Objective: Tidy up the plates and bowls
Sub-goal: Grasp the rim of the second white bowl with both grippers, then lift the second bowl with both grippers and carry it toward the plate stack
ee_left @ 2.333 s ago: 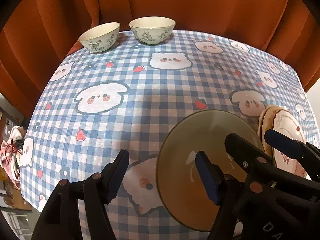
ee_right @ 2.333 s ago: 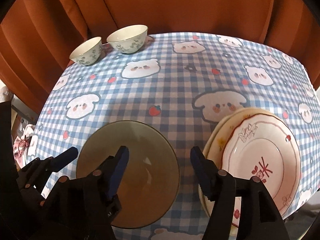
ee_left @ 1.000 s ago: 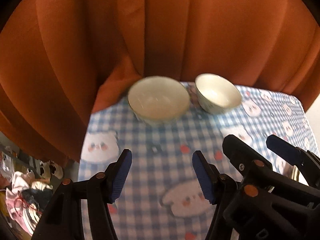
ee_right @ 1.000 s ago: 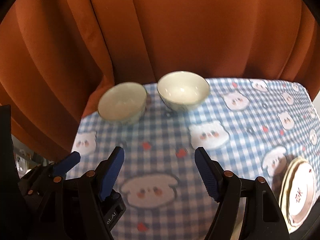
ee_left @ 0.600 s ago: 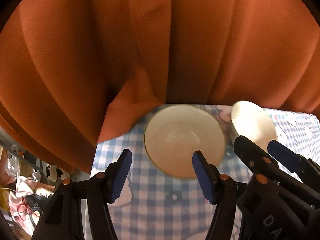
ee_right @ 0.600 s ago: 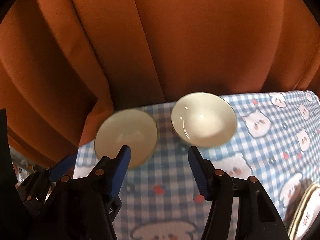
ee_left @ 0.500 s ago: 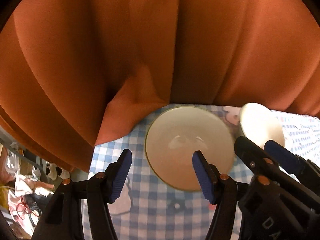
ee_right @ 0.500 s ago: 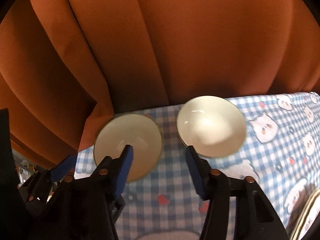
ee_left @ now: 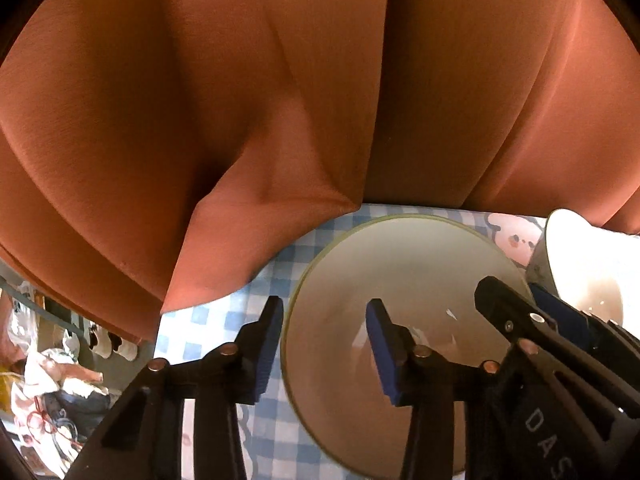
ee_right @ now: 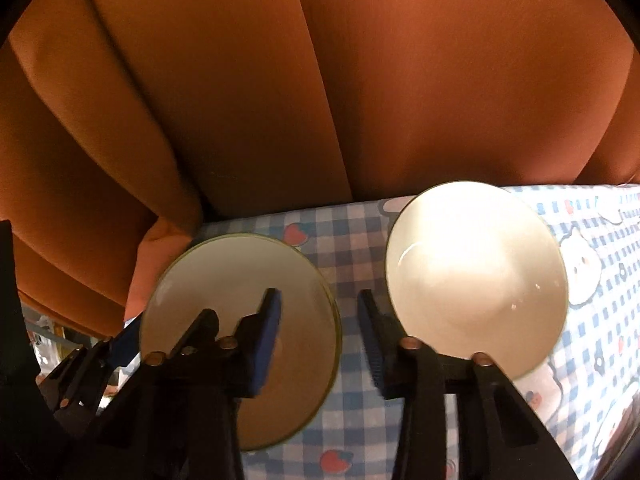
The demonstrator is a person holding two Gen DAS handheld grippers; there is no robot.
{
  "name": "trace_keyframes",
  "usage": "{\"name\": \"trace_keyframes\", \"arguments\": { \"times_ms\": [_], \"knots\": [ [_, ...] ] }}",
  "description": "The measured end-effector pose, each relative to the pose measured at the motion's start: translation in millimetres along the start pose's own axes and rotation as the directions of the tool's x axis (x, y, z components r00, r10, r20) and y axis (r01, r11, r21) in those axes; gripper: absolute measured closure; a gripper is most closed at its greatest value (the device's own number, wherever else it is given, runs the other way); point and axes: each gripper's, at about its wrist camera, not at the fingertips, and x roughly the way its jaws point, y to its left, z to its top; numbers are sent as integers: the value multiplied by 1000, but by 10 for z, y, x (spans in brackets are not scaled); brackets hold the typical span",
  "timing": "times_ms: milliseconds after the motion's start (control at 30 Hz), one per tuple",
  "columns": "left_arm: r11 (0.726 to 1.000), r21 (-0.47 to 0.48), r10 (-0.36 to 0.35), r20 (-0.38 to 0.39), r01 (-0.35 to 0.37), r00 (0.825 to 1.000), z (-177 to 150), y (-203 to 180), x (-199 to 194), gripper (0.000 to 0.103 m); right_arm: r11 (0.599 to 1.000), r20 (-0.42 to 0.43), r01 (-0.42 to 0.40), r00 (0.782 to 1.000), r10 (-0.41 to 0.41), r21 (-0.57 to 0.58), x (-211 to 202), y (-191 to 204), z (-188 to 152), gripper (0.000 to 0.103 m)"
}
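Two bowls stand side by side at the far edge of the tabletop [ee_right: 352,248], against the orange curtain [ee_right: 360,80]. They are near each other but apart, not nested.

Left hand-held gripper [ee_left: 324,344]: fingers spread, empty. It straddles the near-left rim of the left bowl [ee_left: 404,280], one pad outside, one inside. Contact with the rim cannot be confirmed.

Right hand-held gripper [ee_right: 320,332]: fingers spread, empty. It sits over the gap between the left bowl [ee_right: 236,280] and the right bowl [ee_right: 476,264]; its left pad overlaps the left bowl's right rim.

Assessment: the bowls part of the task appears not yet done, since neither bowl is lifted or stacked. Likely remaining: close on a rim, lift one bowl, set it into the other. Plates are out of view here; their status cannot be judged.
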Motion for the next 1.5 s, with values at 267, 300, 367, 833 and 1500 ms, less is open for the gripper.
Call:
{"name": "trace_keyframes", "arguments": {
  "times_ms": [267, 300, 367, 833, 1500],
  "knots": [
    [1000, 17, 21, 8, -21, 1000, 39, 17, 16, 78, 999, 5, 19, 1000, -19, -41, 80, 69, 59, 82],
    [1000, 21, 20, 4, -20, 1000, 36, 15, 17, 78, 999, 5, 21, 1000, -21, -38, 82, 62, 63, 82],
    [999, 28, 18, -2, -18, 1000, 30, 5, 17, 78, 999, 1, 24, 1000, -24, -38, 67, 61, 49, 82],
    [999, 41, -7, -12, 8, 1000, -162, -100, -248, 78, 999, -10, 46, 999, -47, -20, -235, -32, -204, 82],
    [995, 83, -62, 45, 58, 997, -668, -233, -1167, 78, 997, 57, 79, 995, -80, 26, -1291, -225, -776, 82]
  ]
}}
